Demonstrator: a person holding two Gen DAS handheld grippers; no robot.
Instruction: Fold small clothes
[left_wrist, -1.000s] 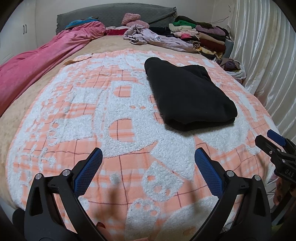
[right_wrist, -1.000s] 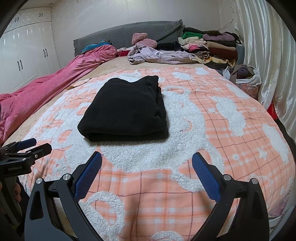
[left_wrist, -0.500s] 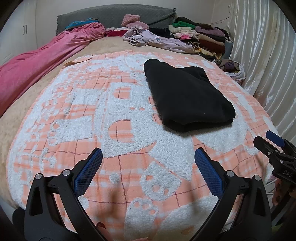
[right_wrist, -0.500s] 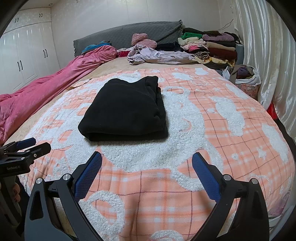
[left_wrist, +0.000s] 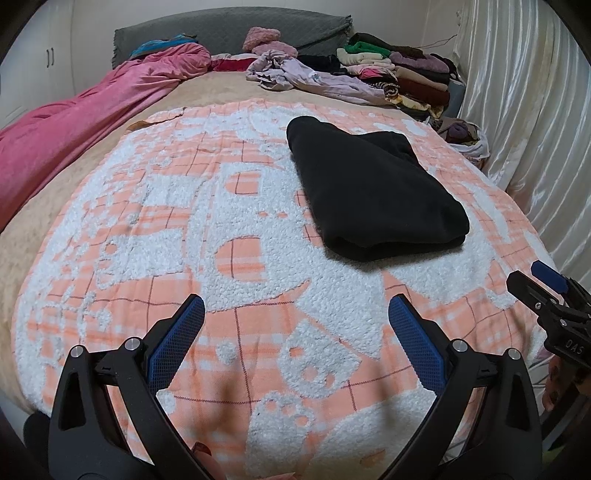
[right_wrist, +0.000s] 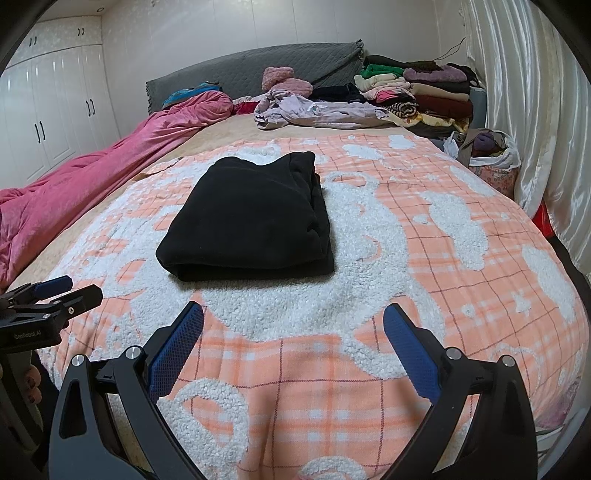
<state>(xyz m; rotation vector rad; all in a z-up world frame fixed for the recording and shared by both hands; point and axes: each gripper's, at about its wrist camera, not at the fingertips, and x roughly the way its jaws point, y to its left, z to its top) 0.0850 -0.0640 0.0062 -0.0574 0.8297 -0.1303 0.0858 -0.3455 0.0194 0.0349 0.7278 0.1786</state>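
A black garment (left_wrist: 369, 188) (right_wrist: 251, 221) lies folded into a thick rectangle on the orange-and-white fleece blanket (left_wrist: 155, 236) (right_wrist: 424, 266) that covers the bed. My left gripper (left_wrist: 295, 317) stands open over the blanket's near edge, well short of the garment, with nothing between its blue pads. My right gripper (right_wrist: 293, 321) is open too, just in front of the garment's folded edge and not touching it. Each gripper shows at the side of the other's view: the right one (left_wrist: 543, 284) and the left one (right_wrist: 55, 291).
A pink quilt (right_wrist: 74, 192) runs along the left side of the bed. Loose lilac clothes (right_wrist: 314, 110) and a stack of folded clothes (right_wrist: 417, 92) lie by the grey headboard (right_wrist: 251, 66). A bag of clothes (right_wrist: 484, 151) and a shiny curtain (right_wrist: 535, 92) stand on the right.
Both views have drifted slightly, so the black garment sits a touch higher in frame. Both grippers stay open and the garment lies as before.
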